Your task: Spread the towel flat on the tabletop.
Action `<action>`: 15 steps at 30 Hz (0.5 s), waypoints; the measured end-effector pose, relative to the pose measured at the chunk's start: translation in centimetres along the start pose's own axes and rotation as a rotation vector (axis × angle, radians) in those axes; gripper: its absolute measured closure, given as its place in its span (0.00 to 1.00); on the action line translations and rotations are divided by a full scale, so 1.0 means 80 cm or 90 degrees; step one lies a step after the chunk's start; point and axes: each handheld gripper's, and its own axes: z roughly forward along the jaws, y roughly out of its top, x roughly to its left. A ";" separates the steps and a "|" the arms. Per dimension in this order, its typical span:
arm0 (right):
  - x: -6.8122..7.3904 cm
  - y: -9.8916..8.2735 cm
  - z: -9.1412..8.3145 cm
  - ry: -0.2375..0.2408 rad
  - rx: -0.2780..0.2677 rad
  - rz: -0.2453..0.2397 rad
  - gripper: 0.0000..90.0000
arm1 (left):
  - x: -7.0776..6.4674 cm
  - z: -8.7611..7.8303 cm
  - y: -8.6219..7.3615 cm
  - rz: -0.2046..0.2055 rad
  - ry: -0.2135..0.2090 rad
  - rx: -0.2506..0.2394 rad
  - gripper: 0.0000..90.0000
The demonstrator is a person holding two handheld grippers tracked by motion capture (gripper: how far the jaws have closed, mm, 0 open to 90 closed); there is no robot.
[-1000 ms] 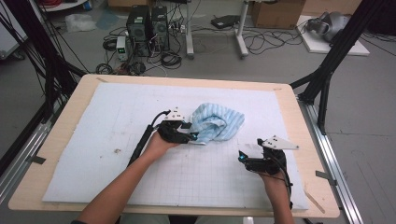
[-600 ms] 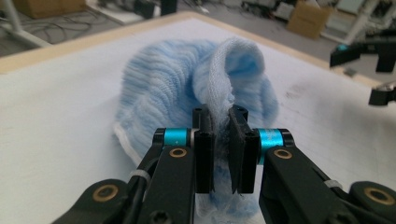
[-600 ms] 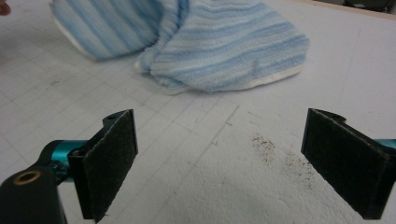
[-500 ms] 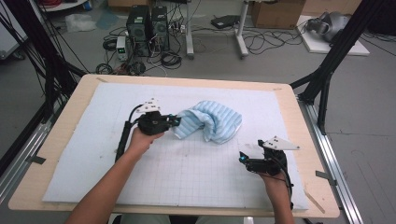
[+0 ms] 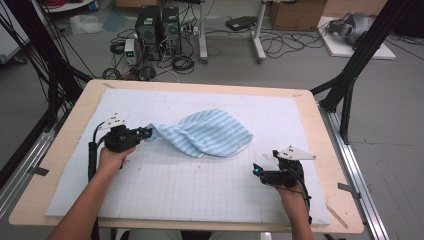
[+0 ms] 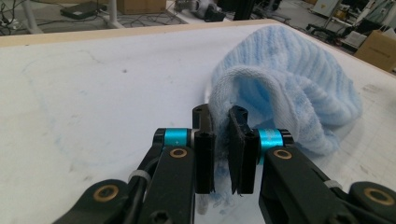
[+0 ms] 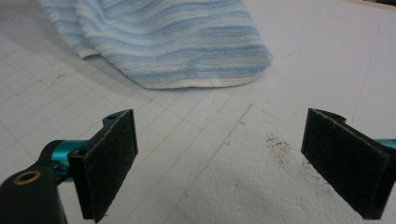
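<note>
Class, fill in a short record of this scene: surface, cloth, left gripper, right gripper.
surface: white gridded mat on a wooden table
cloth: striped blue towel, bunched, one corner drawn out leftward
left gripper: shut on the towel's corner
right gripper: open, holding nothing, apart from the towel

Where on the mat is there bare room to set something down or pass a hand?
The widest bare patch of the mat lies between the two hands, below the blue striped towel. The far strip between towel and table edge is free too, as is the far right corner. It is crowded at the left, where the left tool pinches the towel's corner. The right tool rests open.
</note>
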 end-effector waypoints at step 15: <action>0.044 0.024 0.048 0.075 0.042 -0.076 0.20 | 0.005 -0.047 -0.015 0.014 0.006 -0.028 0.91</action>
